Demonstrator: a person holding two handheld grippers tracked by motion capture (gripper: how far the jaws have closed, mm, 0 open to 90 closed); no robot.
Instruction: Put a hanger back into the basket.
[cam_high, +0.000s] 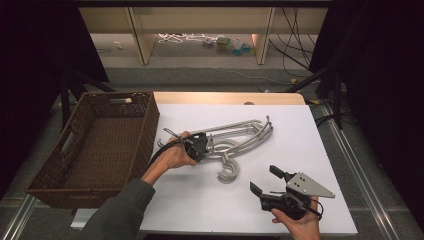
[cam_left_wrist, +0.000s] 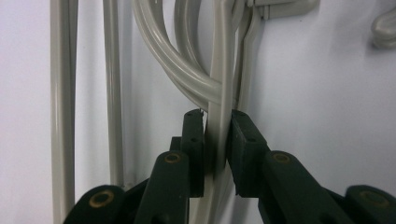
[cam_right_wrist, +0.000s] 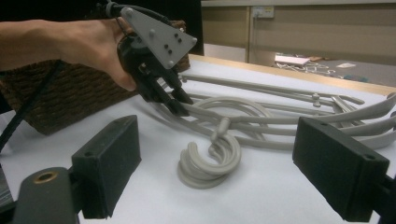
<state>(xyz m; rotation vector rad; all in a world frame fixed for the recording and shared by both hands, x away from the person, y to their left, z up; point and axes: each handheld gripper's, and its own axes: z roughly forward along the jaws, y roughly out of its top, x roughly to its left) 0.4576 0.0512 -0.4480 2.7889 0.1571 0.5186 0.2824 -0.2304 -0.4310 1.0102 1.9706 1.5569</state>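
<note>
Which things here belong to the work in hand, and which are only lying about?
In the work:
- hangers, a grey pile on the white table
- left hand-held gripper, shut on one hanger bar
- wicker basket, beside the pile, probably where they go
- right hand-held gripper, open, holding nothing

Lying about:
- cables on the floor behind
- small clutter under the shelf

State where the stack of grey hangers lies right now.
In the high view, the grey hangers lie mid-table on the white sheet, right of the wicker basket. The left gripper has its jaws shut on one hanger.
</note>
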